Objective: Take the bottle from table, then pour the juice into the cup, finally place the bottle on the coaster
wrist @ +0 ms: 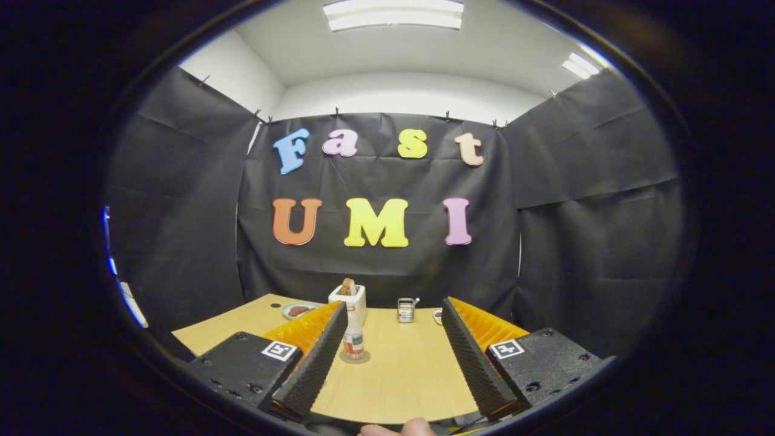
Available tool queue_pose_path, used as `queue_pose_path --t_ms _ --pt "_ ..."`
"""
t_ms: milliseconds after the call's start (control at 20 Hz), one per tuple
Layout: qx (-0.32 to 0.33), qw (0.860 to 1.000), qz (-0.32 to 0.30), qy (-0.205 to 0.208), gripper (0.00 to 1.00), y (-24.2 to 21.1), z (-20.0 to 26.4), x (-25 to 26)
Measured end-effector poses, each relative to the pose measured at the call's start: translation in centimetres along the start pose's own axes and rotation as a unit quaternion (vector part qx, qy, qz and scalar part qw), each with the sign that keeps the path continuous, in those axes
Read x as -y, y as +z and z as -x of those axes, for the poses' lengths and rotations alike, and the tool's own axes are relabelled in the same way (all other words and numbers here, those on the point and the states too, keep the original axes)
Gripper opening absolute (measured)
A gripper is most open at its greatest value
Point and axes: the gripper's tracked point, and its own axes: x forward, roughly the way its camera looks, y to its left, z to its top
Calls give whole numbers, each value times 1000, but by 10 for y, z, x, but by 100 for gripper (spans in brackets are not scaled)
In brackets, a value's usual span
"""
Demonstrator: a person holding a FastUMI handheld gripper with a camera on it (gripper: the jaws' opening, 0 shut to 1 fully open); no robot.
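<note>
A small clear bottle (353,339) with a coloured label stands upright on the wooden table (405,375). Its base rests on a round flat coaster (355,358). It is close beside the inner face of my left finger (318,357), about halfway along it, and does not touch it as far as I can tell. A small metal cup (405,310) with a handle stands further back, just beyond the fingertips and between them. My gripper (393,304) is open wide, with nothing pressed between its fingers.
A white toaster (349,298) with a slice in it stands behind the bottle. A plate (296,310) with dark food lies to its left, and a small dish (437,315) peeks out by the right fingertip. A person's fingertip (399,429) shows below the gripper.
</note>
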Motion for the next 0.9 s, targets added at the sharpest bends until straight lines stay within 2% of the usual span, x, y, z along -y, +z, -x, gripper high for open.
queue_pose_path --t_ms 900 --pt "-5 1000 1 -3 100 -13 -12 -2"
